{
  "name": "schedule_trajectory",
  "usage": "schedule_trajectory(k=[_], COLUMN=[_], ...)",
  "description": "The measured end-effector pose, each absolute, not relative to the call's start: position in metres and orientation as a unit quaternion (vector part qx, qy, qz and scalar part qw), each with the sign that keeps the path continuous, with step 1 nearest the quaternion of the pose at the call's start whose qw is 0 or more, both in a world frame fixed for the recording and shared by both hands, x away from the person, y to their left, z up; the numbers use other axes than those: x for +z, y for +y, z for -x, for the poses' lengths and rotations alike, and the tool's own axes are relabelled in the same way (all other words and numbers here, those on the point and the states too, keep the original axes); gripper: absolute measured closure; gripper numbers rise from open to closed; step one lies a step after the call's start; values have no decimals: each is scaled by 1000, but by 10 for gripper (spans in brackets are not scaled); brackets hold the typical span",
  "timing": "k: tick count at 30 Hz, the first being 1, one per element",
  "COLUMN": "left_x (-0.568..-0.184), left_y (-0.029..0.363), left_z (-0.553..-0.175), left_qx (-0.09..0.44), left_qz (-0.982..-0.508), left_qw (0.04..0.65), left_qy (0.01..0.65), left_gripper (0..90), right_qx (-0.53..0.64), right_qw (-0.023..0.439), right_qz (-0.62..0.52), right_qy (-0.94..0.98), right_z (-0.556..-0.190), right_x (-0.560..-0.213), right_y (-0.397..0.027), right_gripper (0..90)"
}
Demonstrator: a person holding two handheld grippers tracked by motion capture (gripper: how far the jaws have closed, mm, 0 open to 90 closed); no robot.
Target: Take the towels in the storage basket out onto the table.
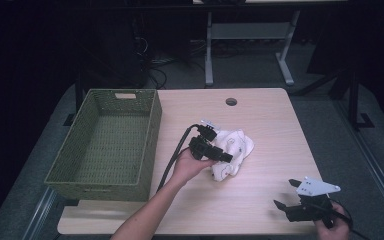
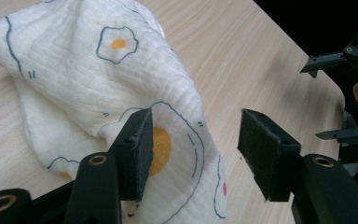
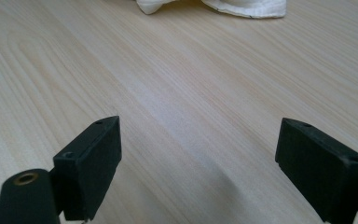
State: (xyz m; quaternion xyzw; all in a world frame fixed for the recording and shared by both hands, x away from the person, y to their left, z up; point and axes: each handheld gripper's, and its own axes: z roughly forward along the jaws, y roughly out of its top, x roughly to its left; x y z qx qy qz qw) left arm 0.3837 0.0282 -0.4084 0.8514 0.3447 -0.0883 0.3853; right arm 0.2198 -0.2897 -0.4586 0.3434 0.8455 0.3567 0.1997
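Your left gripper [image 2: 193, 149] spread, one pad against the egg-print cloth [image 2: 98, 79] | your right gripper [image 3: 198, 163] spread over bare table [image 3: 177, 93], near right

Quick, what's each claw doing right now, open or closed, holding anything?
Left claw: open, jaws apart over the egg-print cloth, not pinching it.
Right claw: open, holding nothing, above bare wooden table.

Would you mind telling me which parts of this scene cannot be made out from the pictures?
- Cloth: in the high view its near-left part is hidden by the left gripper.
- Cloth underside: folds cover it.
- Basket: its near inner wall is hidden by its own rim.
- Right gripper: the hand is cut off by the high view's bottom edge.
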Motion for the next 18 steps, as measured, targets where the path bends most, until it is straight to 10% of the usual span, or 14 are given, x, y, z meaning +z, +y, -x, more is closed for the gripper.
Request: schedule_trajectory(k=[18], left_x=[-398], left_y=[50], left_z=[-361], left_qx=[-68], left_qz=[-850], left_qw=[404], left_qy=[332], left_gripper=[364], right_qx=[350], right_qw=[195], right_qz=[-348], right_qy=[848], right_z=[-222], right_x=[-461], right_y=[-286], right_gripper=[140])
